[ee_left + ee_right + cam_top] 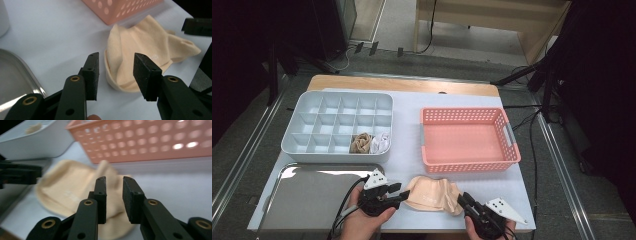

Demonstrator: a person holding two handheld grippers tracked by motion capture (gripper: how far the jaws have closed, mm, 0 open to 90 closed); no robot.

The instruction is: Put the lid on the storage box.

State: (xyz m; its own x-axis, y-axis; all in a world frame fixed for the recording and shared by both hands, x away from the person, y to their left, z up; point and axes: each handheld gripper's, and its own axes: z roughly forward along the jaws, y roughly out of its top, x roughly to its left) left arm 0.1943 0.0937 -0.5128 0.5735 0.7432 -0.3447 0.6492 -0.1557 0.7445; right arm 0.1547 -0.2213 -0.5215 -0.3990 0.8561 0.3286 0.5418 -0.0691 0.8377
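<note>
We note a table (412, 150) covered in pale lilac-white sheeting, its wooden edge showing along the far side. It stands on a grey floor with cables trailing past; dark equipment flanks both sides, and a light wooden bench stands behind.

On the surface we record a grey compartment organiser (307, 112) at far left, with a rolled brown sock and a white one side by side in its near row. A salmon perforated basket (512, 145) sits at far right, and a steel tray (312, 195) lies at near left.

The peach sock (432, 194) lies rumpled on the sheeting, between tray and basket and just short of the basket's near wall.

The left gripper (401, 192) stands at the sock's left edge, jaws spread with the fabric just beyond their tips. We cannot tell whether they touch it. The right gripper (464, 199) is at the sock's right end, jaws parted by a narrow gap over the cloth and clamping nothing.

The right gripper view is blurred. Both hands are cut off by the bottom edge of the high view, and the room's dark sides are unreadable.
</note>
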